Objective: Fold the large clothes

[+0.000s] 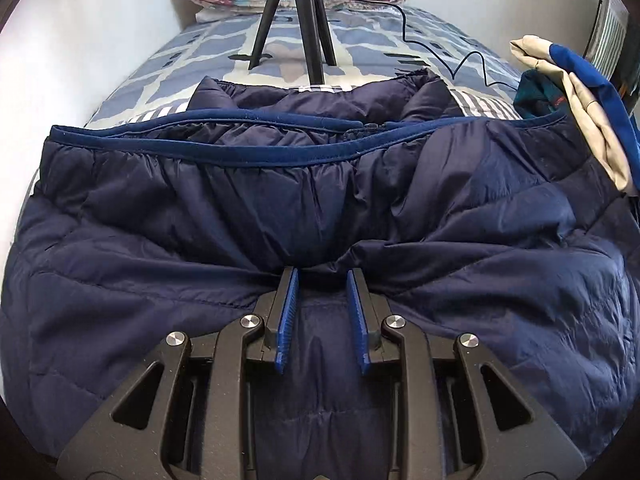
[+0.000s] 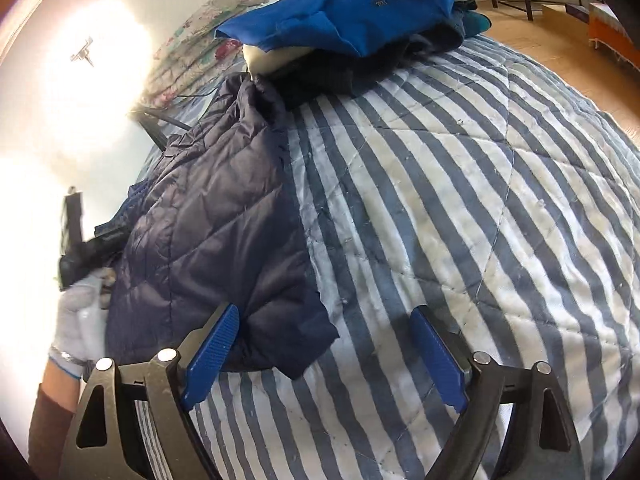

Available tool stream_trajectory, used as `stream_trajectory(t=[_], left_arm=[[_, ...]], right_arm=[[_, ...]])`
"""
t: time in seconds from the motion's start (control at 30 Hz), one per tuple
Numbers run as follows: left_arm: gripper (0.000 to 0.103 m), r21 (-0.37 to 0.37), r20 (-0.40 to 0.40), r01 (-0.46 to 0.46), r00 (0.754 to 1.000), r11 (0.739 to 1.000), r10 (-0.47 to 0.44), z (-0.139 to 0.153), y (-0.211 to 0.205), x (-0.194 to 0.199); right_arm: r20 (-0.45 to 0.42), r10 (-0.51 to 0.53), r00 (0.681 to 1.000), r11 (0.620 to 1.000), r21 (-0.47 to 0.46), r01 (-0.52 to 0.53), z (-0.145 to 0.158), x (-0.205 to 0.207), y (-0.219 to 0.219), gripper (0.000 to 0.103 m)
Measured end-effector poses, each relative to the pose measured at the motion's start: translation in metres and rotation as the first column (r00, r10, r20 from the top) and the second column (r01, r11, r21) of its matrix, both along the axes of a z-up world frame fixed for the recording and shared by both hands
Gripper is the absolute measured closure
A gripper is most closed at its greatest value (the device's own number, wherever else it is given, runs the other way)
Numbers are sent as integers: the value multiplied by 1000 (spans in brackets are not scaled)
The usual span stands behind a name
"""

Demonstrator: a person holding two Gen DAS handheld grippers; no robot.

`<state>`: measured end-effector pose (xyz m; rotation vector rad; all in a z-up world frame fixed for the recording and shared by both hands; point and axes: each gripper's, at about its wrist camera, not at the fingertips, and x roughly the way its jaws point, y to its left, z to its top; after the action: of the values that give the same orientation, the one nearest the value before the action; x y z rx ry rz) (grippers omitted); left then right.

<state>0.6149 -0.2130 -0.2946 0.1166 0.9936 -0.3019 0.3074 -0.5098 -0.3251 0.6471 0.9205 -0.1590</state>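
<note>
My left tongs [image 1: 322, 276] stand narrowly parted over the navy jacket [image 1: 320, 208] on the bed [image 2: 460, 200], gripping nothing. My right tongs [image 2: 324, 320] gape empty; the jacket's corner lies at their left pad.

jacket [image 1: 200, 216]: glossy quilted cloth | bedspread [image 2: 460, 200]: matt stitched striped cloth

1 navy jacket [image 1: 280, 208], 1 tripod [image 1: 296, 20], 2 grippers, 1 clothes pile [image 2: 360, 12]
</note>
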Motion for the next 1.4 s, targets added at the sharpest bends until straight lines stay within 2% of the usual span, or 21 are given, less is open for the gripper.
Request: stream_trajectory(t=[0.13, 0.23, 0.43, 0.63, 0.73, 0.83, 0.9, 1.0, 1.07, 1.13, 1.23, 1.33, 1.4], left_arm=[[78, -20, 10, -27, 1000, 999, 27, 14, 7, -7], [78, -50, 61, -10, 998, 999, 13, 39, 22, -39], [78, -51, 104, 31, 994, 998, -25, 65, 51, -111], [78, -42, 101, 47, 994, 998, -43, 51, 61, -146], [78, -45, 37, 45, 998, 998, -44, 27, 60, -146], [78, 11, 73, 58, 996, 998, -58, 12, 55, -155], [78, 20, 89, 56, 994, 998, -58, 8, 53, -158], [78, 18, 97, 59, 993, 998, -61, 8, 54, -160], [78, -5, 92, 45, 995, 999, -45, 13, 60, -162], [78, -77, 84, 13, 996, 997, -7, 23, 70, -167], [78, -160, 92, 39, 995, 986, -25, 38, 72, -186], [78, -176, 85, 87, 994, 980, -73, 41, 59, -196], [78, -149, 86, 91, 993, 985, -79, 36, 48, -197]], right_arm=[[7, -5, 1000, 999, 39, 5, -1, -7, 4, 13], [23, -6, 1000, 995, 100, 4, 0, -15, 5, 13], [12, -15, 1000, 993, 121, 14, -5, -14, 17, 13], [17, -44, 999, 986, 162, 41, -7, -30, 30, 13], [25, -48, 999, 984, 171, 43, -8, -23, 35, 13], [45, -61, 997, 980, 194, 51, -6, -9, 37, 14], [61, -64, 996, 976, 211, 50, -5, -2, 39, 14], [73, -81, 994, 984, 166, 68, -2, 11, 43, 15], [77, -96, 992, 983, 165, 82, -3, 16, 44, 15], [80, -121, 989, 978, 179, 105, -5, 18, 43, 15], [78, -152, 985, 968, 215, 132, -9, 15, 39, 19], [70, -169, 983, 966, 210, 151, -10, 15, 35, 24], [64, -184, 981, 963, 210, 167, -9, 17, 34, 35]])
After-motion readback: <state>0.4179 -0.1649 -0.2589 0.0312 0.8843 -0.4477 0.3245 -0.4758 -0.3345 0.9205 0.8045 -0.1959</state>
